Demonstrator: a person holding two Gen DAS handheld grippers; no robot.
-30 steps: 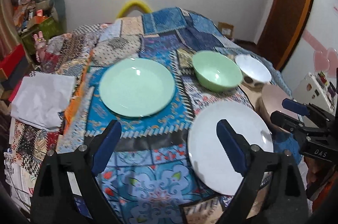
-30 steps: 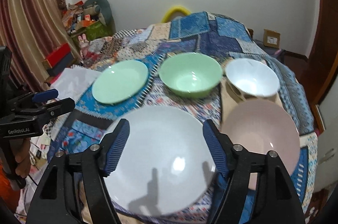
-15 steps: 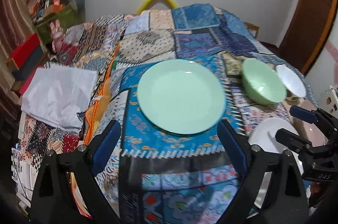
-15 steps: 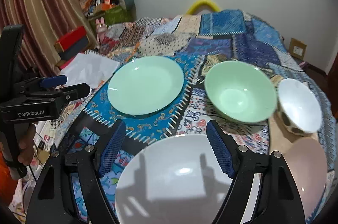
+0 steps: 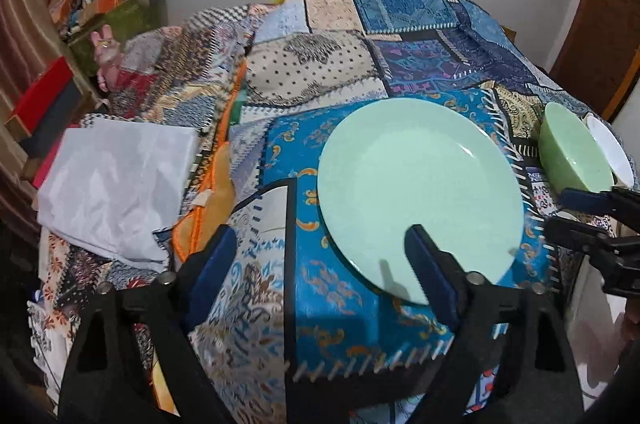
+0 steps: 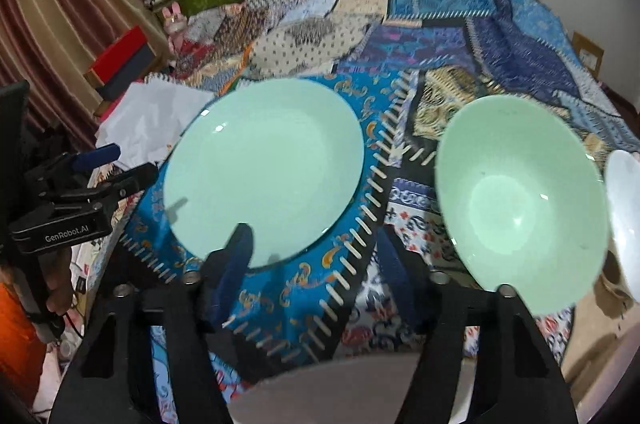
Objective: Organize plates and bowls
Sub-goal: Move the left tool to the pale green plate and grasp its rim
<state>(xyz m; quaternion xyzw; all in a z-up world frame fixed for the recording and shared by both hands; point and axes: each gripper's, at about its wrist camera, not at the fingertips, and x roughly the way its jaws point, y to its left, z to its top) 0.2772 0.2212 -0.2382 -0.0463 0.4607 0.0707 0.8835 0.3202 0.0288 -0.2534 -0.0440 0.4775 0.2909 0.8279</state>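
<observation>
Patchwork cloth (image 5: 328,72) carries the green plate (image 5: 416,192) (green bowl (image 6: 520,200) beside); left gripper (image 5: 320,264) and right gripper (image 6: 316,256), both apart, just narrowing, nothing between; a shallow bite could slip off its rim

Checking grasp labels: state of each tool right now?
Left tool: open, jaws just narrowed, holding nothing; above near rim of green plate.
Right tool: open, jaws just narrowed, holding nothing.
</observation>
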